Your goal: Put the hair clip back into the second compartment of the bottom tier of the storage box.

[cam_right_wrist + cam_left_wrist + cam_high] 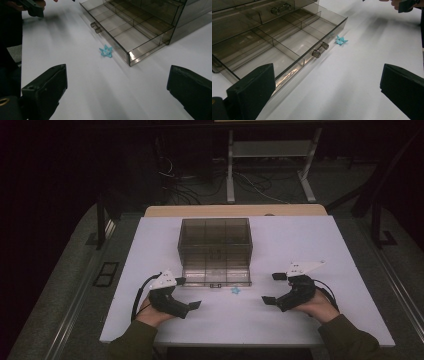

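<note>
**Small blue star beside an open drawer, both grippers wide and empty**

High view: Showed a white table (320, 265) with a smoky clear plastic drawer box (215, 240) at its middle, lowest drawer (216, 275) pulled out toward the person. Placed a tiny blue star (236, 290) on the bare tabletop just in front of that drawer's front wall, right of the handle. Put the left gripper (187, 293) near the drawer's left corner and the right gripper (274, 288) right of the star, both held low in hands, both spread wide with nothing between the jaws. Gave the overall layout, but left the star as a mere speck.

Left gripper view: Looked along the drawer's front wall, past two small round handle knobs (320, 49), to the star (341, 40) lying close by the drawer's far corner. Revealed empty divided compartments inside the drawer. Caught the other hand's gripper (405, 5) at the top right edge.

Right gripper view: Gave the clearest look at the star (106, 51), flat on the table, near the drawer's front wall yet not touching. Suggested a thin, open-work shape, possibly folded paper or light plastic; material too small to tell for sure.

Handling, as a judgement: Likely very light, easily crushed or flicked away. Best pinched gently across two opposite points or the middle, jaws narrowed first, from above, with little squeeze.
</note>
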A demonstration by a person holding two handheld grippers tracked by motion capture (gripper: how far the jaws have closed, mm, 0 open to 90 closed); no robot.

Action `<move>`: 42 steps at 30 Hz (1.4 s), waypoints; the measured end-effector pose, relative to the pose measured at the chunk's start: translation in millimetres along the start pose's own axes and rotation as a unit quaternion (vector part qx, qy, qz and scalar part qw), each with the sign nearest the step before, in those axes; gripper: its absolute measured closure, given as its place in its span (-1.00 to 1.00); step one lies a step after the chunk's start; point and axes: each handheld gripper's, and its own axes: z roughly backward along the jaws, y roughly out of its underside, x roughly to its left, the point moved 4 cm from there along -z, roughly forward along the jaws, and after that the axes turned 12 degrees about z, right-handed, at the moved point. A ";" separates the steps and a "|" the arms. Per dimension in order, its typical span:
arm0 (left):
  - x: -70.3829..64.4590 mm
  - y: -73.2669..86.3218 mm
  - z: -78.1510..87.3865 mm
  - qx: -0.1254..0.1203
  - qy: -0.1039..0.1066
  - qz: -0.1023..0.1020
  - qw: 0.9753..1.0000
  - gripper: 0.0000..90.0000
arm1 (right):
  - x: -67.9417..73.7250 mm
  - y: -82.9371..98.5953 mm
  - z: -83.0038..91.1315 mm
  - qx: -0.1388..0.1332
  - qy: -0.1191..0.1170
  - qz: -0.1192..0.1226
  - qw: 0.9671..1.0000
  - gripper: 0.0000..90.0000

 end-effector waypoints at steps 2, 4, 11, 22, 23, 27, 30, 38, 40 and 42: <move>0.1 -0.1 -0.1 -0.001 0.000 0.001 1.000 -1.00 | -0.9 -0.6 -1.6 0.001 -0.003 -0.002 1.000 -0.95; 0.0 -0.2 -0.1 -0.001 0.000 0.001 1.000 -1.00 | -1.2 -0.7 -2.6 0.003 -0.004 -0.002 1.000 -0.95; -0.4 0.2 -0.6 -0.003 0.002 0.006 1.000 -1.00 | -2.9 -6.3 -9.5 0.006 -0.013 0.003 1.000 -0.95; -0.9 0.3 -1.3 -0.002 0.003 0.006 1.000 -1.00 | -4.7 -12.7 -19.1 0.010 -0.020 0.007 1.000 -0.95; -0.8 0.3 -0.9 -0.002 0.003 0.006 1.000 -1.00 | -4.8 -12.8 -19.9 0.011 -0.022 0.006 1.000 -0.95; -1.0 0.0 -0.9 -0.003 0.004 0.005 1.000 -1.00 | -5.0 -14.9 -22.9 0.013 -0.026 0.006 1.000 -0.95; -1.1 0.2 -1.5 -0.002 0.004 0.005 1.000 -1.00 | -4.8 -17.4 -25.3 0.013 -0.029 0.011 0.999 -0.95; -0.9 0.4 -0.3 0.000 0.005 0.002 1.000 -1.00 | -5.9 -22.0 -30.9 0.015 -0.035 0.016 0.999 -0.95; -1.0 0.4 -0.5 0.001 0.006 0.002 1.000 -1.00 | -5.9 -22.7 -31.7 0.015 -0.036 0.016 0.999 -0.95; -1.1 0.2 -1.0 0.001 0.006 0.002 1.000 -1.00 | -5.6 -23.8 -34.1 0.017 -0.038 0.018 0.999 -0.95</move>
